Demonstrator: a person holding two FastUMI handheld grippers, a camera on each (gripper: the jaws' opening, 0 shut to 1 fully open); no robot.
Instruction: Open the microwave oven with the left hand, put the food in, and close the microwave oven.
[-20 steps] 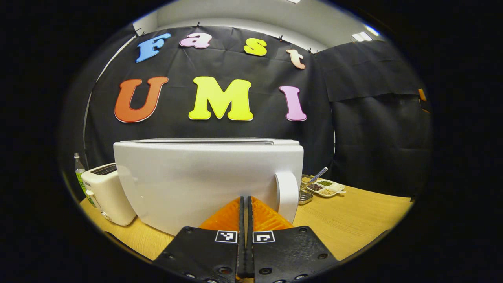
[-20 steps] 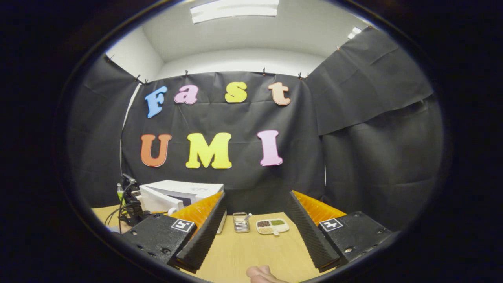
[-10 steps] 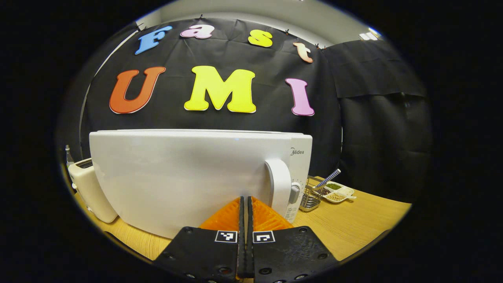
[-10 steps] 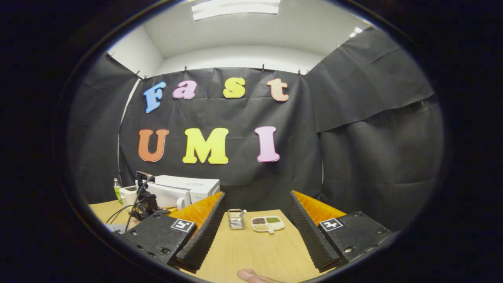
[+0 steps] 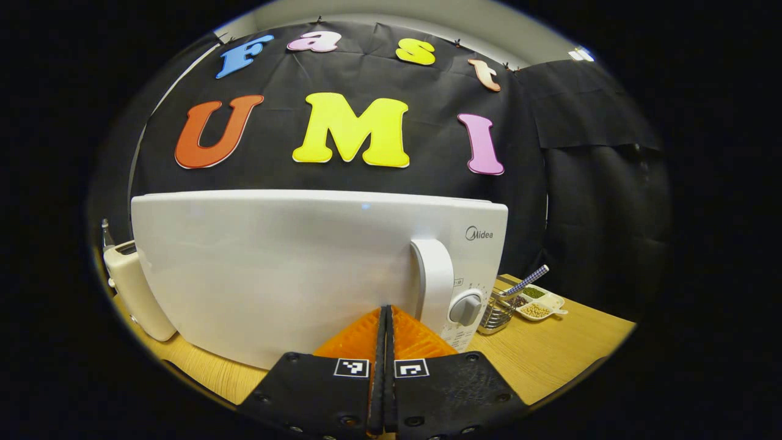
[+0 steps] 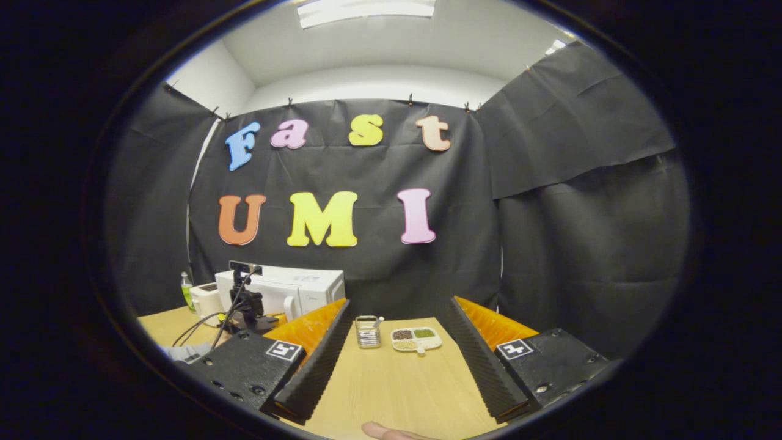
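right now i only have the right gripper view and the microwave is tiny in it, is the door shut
Observer: In the left gripper view the microwave door looks shut, flush with the panel that carries the dial.
Operator: where is the left gripper
Observer: The left gripper is close in front of the door, aimed just left of the handle; I cannot tell if it touches.
Operator: jaws open?
Observer: No, its jaws are closed together, with nothing between them.
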